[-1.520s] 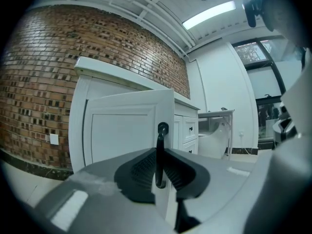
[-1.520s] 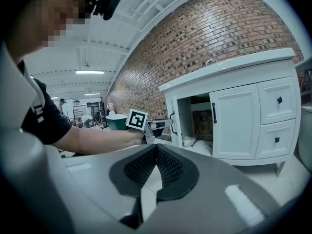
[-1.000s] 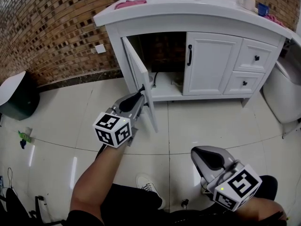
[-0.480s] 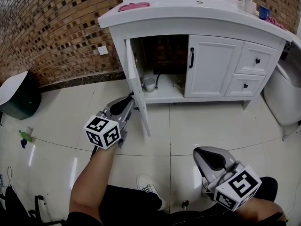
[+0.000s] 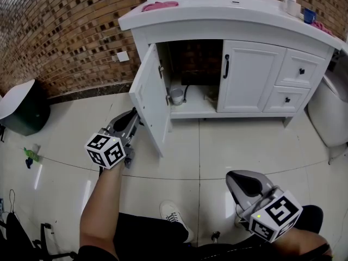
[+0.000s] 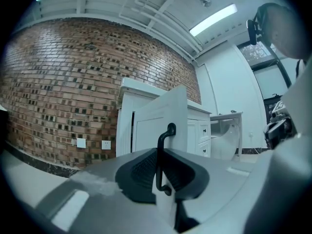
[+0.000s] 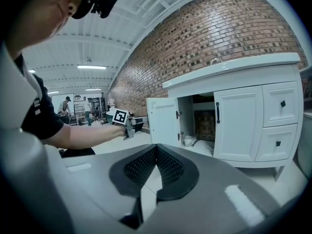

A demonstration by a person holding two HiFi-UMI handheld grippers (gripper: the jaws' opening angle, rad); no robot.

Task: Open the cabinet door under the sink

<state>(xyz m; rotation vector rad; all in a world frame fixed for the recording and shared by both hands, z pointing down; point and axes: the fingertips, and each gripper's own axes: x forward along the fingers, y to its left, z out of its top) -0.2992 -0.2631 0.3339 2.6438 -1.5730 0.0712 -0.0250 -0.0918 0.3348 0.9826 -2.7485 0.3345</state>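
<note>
The white cabinet [image 5: 250, 75] stands under the sink counter [image 5: 217, 12]. Its left door [image 5: 149, 99] is swung wide out to the left, so the dark inside shows. My left gripper [image 5: 135, 115] is at the door's outer face. In the left gripper view its jaws are closing on the door's thin black handle [image 6: 160, 160], which stands upright between the pads [image 6: 139, 172]. My right gripper [image 5: 239, 178] hangs low at the front right, away from the cabinet. Its fingertips meet with nothing between them [image 7: 156, 147].
The right door [image 5: 253, 75] is closed, with a black handle [image 5: 226, 67], and two drawers [image 5: 300, 69] lie beside it. A small cup [image 5: 176, 97] sits inside the cabinet. A dark bin [image 5: 19, 113] stands left, a white fixture [image 5: 329, 113] right. A shoe [image 5: 174, 216] is below.
The left gripper has moved left and toward me with the handle, and the left door has swung from about half open to wide open. The right gripper has kept still.
</note>
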